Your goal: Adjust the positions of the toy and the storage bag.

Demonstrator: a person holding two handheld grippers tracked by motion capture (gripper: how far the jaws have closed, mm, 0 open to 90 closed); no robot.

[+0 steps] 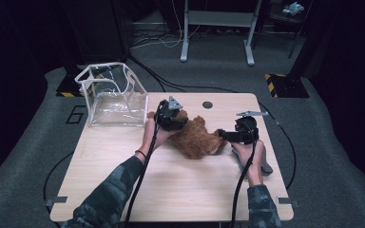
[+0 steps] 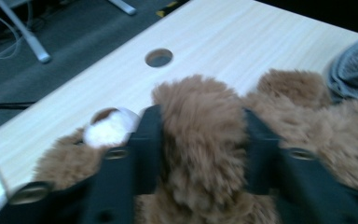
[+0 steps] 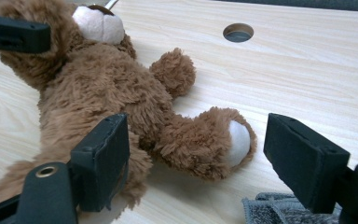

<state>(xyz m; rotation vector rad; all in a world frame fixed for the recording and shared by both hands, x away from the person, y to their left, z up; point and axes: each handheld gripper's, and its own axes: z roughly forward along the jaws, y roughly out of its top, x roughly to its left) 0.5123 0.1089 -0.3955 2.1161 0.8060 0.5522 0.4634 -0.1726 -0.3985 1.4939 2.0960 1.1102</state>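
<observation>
from the high view, the fluffy brown plush teddy bear (image 1: 197, 137) lies on the pale wooden table (image 1: 171, 185) between the left gripper (image 1: 170, 118) and the right gripper (image 1: 228, 135). in the left gripper view, the jaws clench a tuft of the bear's fur (image 2: 200, 140). in the right gripper view, the jaws stand released, the bear's white-soled foot (image 3: 228, 142) lying between them, touching neither; a grey cloth (image 3: 279, 210) lies just below.

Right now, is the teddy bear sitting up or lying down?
Lying down. The teddy bear is stretched out flat on the table, its leg sticking out sideways in the right gripper view.
</observation>
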